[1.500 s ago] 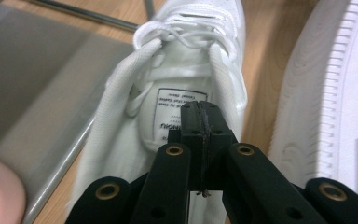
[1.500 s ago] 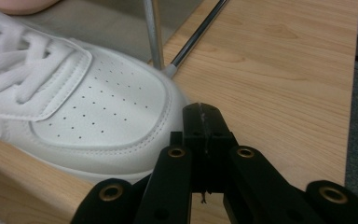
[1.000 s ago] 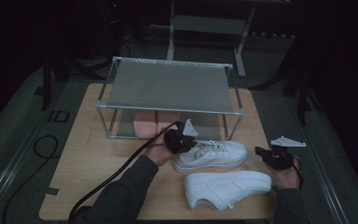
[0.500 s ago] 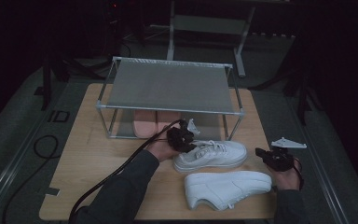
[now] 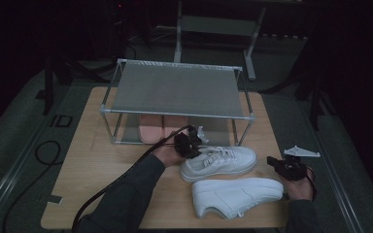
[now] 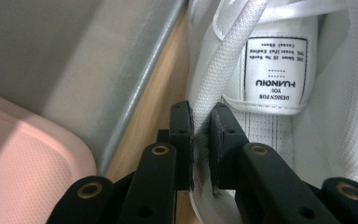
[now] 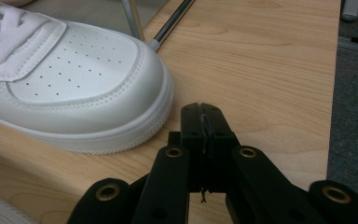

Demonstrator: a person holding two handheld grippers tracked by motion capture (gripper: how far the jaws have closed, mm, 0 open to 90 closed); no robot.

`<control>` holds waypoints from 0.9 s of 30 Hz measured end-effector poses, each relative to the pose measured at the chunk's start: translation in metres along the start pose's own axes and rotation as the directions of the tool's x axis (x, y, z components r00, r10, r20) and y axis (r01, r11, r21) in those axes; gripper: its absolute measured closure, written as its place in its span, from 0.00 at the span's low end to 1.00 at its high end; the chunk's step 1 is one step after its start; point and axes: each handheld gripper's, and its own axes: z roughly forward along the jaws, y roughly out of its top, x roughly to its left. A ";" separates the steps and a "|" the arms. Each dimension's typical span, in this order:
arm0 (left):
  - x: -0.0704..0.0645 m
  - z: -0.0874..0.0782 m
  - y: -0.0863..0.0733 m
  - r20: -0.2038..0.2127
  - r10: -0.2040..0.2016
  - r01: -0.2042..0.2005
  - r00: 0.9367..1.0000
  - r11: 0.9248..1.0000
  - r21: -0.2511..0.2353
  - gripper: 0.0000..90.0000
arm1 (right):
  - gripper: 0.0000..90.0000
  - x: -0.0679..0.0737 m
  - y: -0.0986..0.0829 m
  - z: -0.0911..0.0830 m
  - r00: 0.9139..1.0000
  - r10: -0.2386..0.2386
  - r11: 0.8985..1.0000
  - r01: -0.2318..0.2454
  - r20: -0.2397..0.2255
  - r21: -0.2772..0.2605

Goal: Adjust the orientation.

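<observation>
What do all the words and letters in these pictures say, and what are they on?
"HUANQIU" and "DESIGN FOR", upside down in the left gripper view: on the label inside the white shoe that the left gripper pinches by its rim.
Smaller lines on that label: too small to read surely.
"ID": dark marks on the floor left of the table, in the high view.
Right gripper, shut: no writing near it.

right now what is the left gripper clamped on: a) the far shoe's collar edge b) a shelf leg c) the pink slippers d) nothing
a: the left gripper pinches the padded collar edge of the far white shoe, beside its tongue label.
</observation>
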 end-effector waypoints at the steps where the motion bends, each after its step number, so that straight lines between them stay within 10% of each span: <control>1: 0.000 -0.001 -0.001 0.000 0.012 -0.012 1.000 1.000 0.007 0.91 | 0.98 0.000 0.000 0.000 1.000 0.001 1.000 -0.001 -0.001 -0.001; 8: -0.006 -0.011 -0.014 0.007 0.040 -0.040 0.999 0.999 0.021 0.91 | 0.98 -0.002 -0.004 -0.003 1.000 0.007 1.000 -0.007 0.001 -0.002; 27: 0.014 -0.065 -0.117 -0.026 -0.120 0.119 0.992 0.993 -0.025 0.90 | 0.98 0.001 -0.007 -0.012 1.000 -0.009 1.000 0.009 0.007 0.002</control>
